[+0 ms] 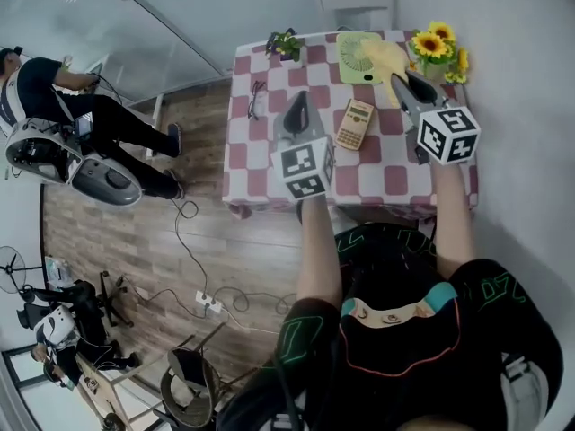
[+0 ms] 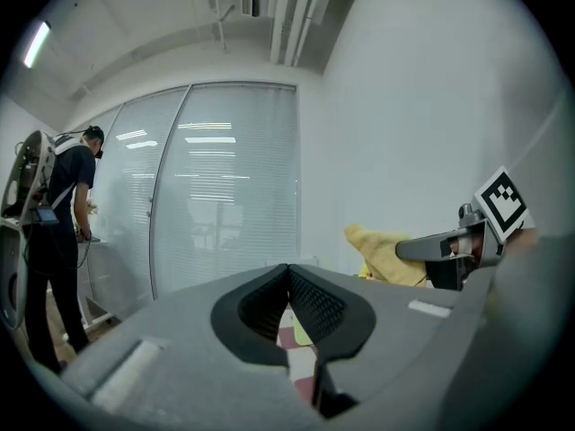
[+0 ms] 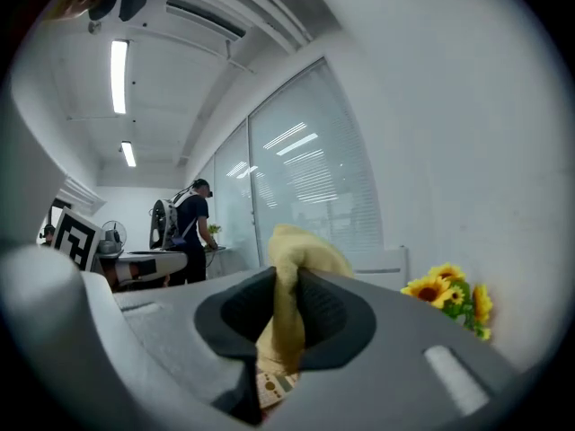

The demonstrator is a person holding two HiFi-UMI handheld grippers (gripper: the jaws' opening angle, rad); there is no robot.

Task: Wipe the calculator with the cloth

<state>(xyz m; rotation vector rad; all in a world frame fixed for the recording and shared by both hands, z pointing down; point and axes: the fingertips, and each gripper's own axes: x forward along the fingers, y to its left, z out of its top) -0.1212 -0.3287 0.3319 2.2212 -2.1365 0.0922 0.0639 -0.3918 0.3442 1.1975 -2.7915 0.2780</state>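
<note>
Calculator (image 1: 355, 123) (its key print too small to read) lies flat on the checked table (image 1: 377, 182) between the grippers, touching neither; the left gripper (image 1: 302, 97) has its jaws pressed together on nothing, and the right gripper (image 1: 396, 78) pinches the yellow cloth (image 1: 384, 59).

Checked table (image 1: 377, 173) — calculator (image 1: 355, 123), fan (image 1: 358, 58), glasses (image 1: 257, 99)

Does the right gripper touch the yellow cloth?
Touching. The right gripper view shows the right gripper shut on the yellow cloth, pinched between its jaws.
</note>
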